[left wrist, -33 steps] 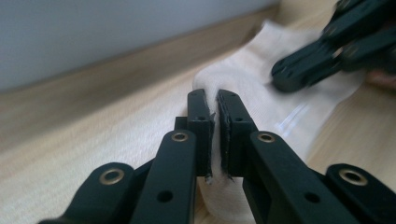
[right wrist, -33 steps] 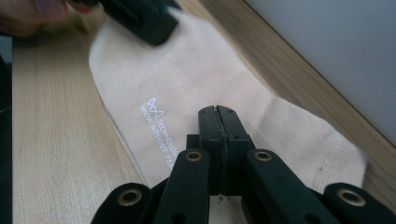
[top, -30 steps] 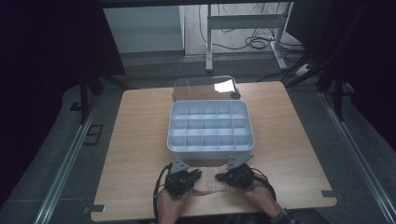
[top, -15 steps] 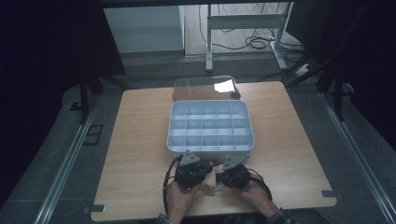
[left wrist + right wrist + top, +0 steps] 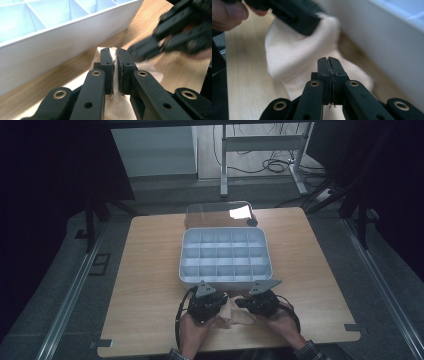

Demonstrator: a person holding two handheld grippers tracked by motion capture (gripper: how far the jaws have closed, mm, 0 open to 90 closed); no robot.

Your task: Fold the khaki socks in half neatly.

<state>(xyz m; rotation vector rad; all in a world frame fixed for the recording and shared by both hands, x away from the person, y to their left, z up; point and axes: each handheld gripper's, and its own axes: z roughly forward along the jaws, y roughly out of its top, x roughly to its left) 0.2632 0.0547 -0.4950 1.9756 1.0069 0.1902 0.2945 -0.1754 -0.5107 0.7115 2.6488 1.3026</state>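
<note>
Holding a small cream cloth between two grippers right at the near edge of the counter, just on the person's side of the white compartment tray. Left gripper has its jaws pinched down on a fold of the cloth, you can see the fabric squeezed in the slit between the pads, with the rest of it bunched below and ahead of that gripper. Right gripper is closed tight as well, and from its own view there's a few threads poking out at the bottom of the jaws with cloth spread right under and beyond it, so I'd say it has a thin edge pinched, but honestly the bite looks tiny. That's where I think this could go sideways: if the two hands pull apart to spread or fold the thing, the right side's grip is so shallow the edge could just slide out and the cloth flops back onto the counter in a heap. Other worry is the tray wall sitting just ahead of both grippers, really close to the left one. Any forward swing while lifting could bump it and shove the tray, or drag the cloth over the rim into a compartment. There's also a clear lid past the tray's far side, well away from both grippers, so no trouble there.
</note>
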